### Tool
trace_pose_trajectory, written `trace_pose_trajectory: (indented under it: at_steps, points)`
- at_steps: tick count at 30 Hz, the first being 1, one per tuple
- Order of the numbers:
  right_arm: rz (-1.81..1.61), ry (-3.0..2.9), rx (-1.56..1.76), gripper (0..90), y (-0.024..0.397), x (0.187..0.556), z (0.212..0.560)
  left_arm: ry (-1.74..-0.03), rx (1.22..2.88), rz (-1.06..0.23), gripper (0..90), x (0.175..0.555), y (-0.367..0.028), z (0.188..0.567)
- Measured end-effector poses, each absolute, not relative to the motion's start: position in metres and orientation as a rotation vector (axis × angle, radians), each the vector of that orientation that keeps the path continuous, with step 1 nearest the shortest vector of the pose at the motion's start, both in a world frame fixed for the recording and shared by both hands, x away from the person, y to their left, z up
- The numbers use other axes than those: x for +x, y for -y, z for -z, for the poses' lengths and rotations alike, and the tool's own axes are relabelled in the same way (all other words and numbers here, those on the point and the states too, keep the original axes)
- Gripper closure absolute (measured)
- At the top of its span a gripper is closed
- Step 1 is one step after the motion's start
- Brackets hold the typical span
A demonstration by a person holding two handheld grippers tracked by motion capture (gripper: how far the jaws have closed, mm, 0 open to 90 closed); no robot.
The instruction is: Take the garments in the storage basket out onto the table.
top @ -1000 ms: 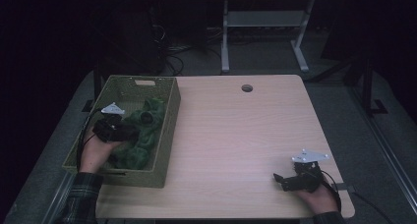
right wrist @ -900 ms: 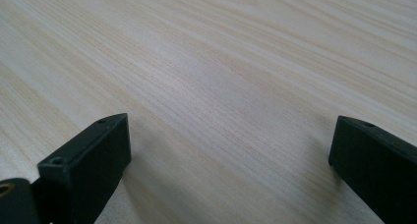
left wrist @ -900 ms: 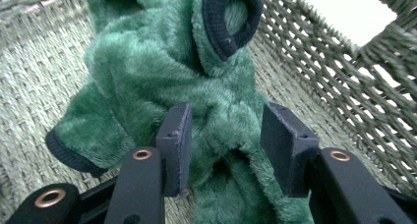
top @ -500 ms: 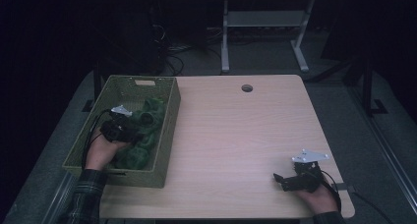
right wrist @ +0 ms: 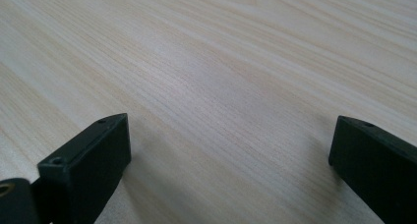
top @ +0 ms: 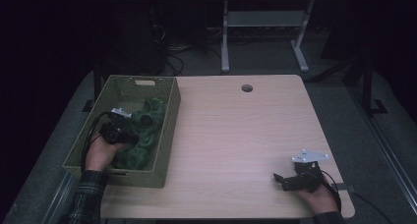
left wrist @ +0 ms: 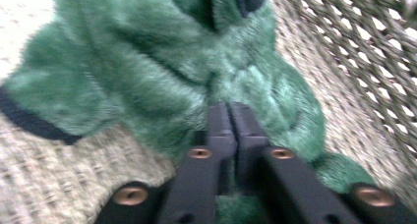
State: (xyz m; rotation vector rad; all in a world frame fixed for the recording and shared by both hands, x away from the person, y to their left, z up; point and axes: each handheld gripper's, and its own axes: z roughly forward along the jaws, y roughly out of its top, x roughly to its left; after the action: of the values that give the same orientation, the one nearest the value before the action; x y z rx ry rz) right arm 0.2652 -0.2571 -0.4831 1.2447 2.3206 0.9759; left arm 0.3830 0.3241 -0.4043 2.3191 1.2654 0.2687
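Overhead, the pale wood worktop (top: 236,135) is taking up the middle of the scene, with a small round cable hole (top: 247,88) near its far edge. At its left edge a woven olive basket (top: 167,130) is sitting lengthwise, a slot handle showing in its far wall. Inside the basket a fuzzy green fabric (top: 145,130) is lying bunched against the right-hand wall; in the left gripper view the same green fabric (left wrist: 162,71) is showing a dark trim along one edge and is resting on the woven floor, with the mesh wall rising at the right of that view. The left gripper (top: 117,130) is reaching down into the basket, the person's hand and plaid sleeve coming in from the bottom edge. Its jaws have just been closing, and in the left gripper view they are standing almost together, tips buried in the pile and pinching a fold of the fabric; that view is blurred. The right gripper (top: 285,179) is lying low at the near right corner of the worktop, well apart from the basket, its grey three-cornered plate on top. Its jaws are standing wide apart over bare wood in the right gripper view, holding nothing.
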Motion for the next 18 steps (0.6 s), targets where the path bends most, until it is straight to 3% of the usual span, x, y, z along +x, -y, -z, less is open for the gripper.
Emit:
trace_pose_trajectory:
  at_steps: [4, 8, 14, 18]
  points:
    - [-0.976, -2.320, 1.245, 1.9, 0.257, 0.265, 0.483, -1.321, 2.312, -0.308, 50.9, 0.386, -0.329, 0.406]
    - [-0.976, -2.321, 1.245, 1.9, 0.257, 0.265, 0.483, -1.361, 2.281, -0.297, 37.1, 0.391, -0.334, 0.406]
    - [-0.976, -2.321, 1.245, 1.9, 0.257, 0.265, 0.483, -1.375, 2.306, -0.231, 35.4, 0.399, -0.335, 0.411]
    - [-0.976, -2.320, 1.245, 1.9, 0.257, 0.265, 0.483, -1.363, 2.316, -0.197, 43.0, 0.400, -0.335, 0.411]
